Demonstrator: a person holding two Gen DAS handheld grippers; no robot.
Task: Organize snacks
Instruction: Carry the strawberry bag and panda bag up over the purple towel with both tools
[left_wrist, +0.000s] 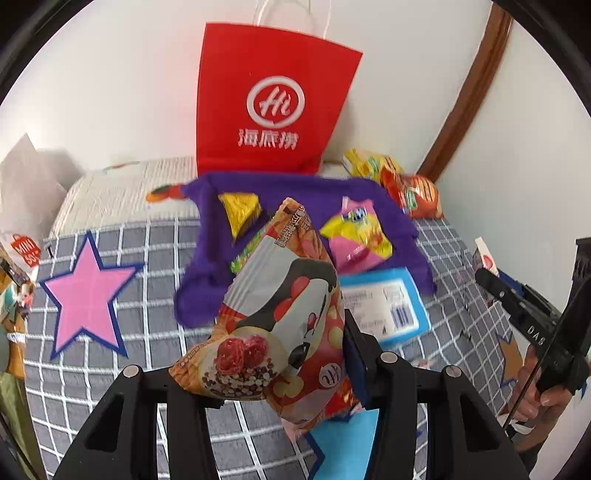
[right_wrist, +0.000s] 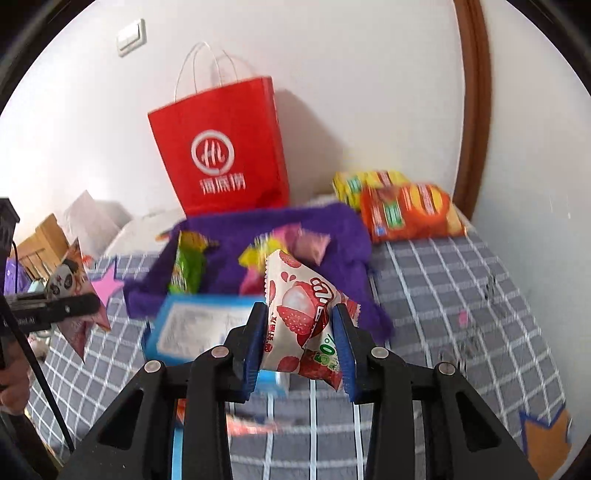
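- Nearest the left wrist camera: a large orange-and-grey crinkled foil snack bag printed with a cartoon mouse (left_wrist: 280, 325), clamped by its lower end in the left gripper (left_wrist: 275, 373) and hanging clear of the bed
- Nearest the right wrist camera: a small white-and-red lychee-printed plastic sachet (right_wrist: 303, 317), pinched between the blue pads (right_wrist: 341, 343) of the right gripper (right_wrist: 301, 341), which presses on both of its sides
- Both packets are held off the surface, presumably so they can be carried to a sorting place; which place cannot be told
- Directly beyond lies a fuzzy purple fabric tray (left_wrist: 295, 192), holding a yellow wrapper (left_wrist: 240, 214), a pink-and-yellow packet (left_wrist: 354, 236) and a green pouch (right_wrist: 188, 266); a light blue flat carton (left_wrist: 384, 306) rests against its near edge
- Behind the tray stands a red paper carrier bag with white logo (right_wrist: 221, 155) against the wall; an orange biscuit pack (right_wrist: 410, 210) and a yellow one (right_wrist: 362, 184) lie near the corner, apart from the tray
- All rest on a grey checked quilt with star patches (left_wrist: 122, 240)
- Pose: both tools tilt downward toward the tray; a hand (left_wrist: 543, 391) grips the right tool's handle
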